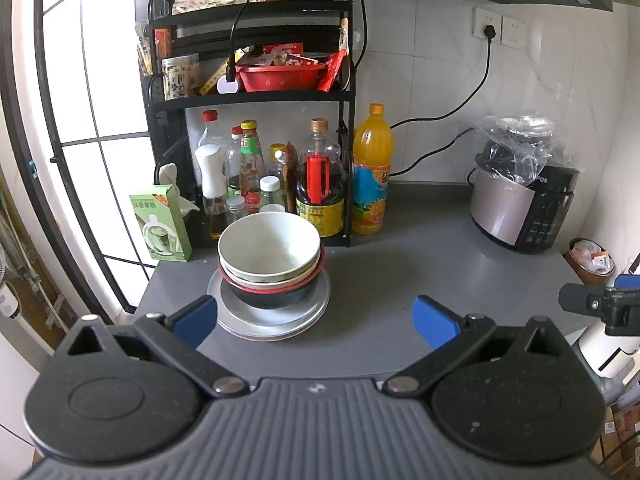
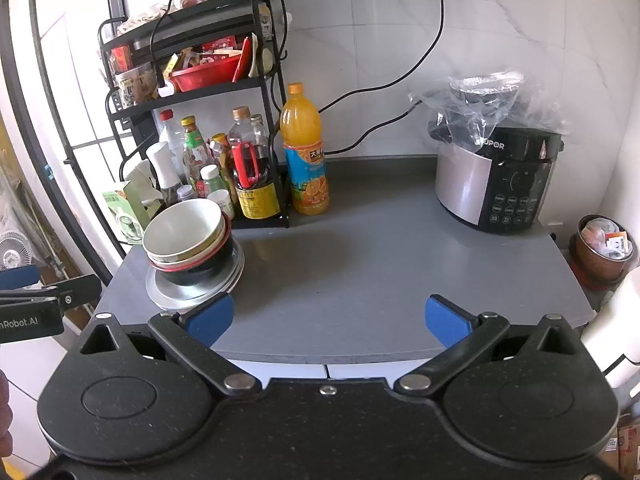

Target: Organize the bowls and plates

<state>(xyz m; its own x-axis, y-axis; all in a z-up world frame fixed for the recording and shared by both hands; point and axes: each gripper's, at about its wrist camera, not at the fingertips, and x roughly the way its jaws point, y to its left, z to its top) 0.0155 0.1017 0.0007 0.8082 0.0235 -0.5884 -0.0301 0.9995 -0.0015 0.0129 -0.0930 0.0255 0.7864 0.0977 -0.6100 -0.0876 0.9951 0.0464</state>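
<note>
A stack of bowls (image 1: 270,256) stands on a stack of metal plates (image 1: 276,320) at the left of the grey counter (image 1: 400,280). The top bowl is white, with a red-rimmed and a black bowl under it. My left gripper (image 1: 316,320) is open and empty, just in front of the stack. In the right wrist view the bowls (image 2: 186,240) and plates (image 2: 192,292) sit at the left. My right gripper (image 2: 328,320) is open and empty over the counter's front edge, to the right of the stack.
A black rack (image 1: 248,92) with sauce bottles stands behind the stack. An orange drink bottle (image 1: 372,172) stands beside it. A rice cooker (image 2: 496,176) under a plastic bag sits at the back right. A green box (image 1: 160,224) is at the left edge.
</note>
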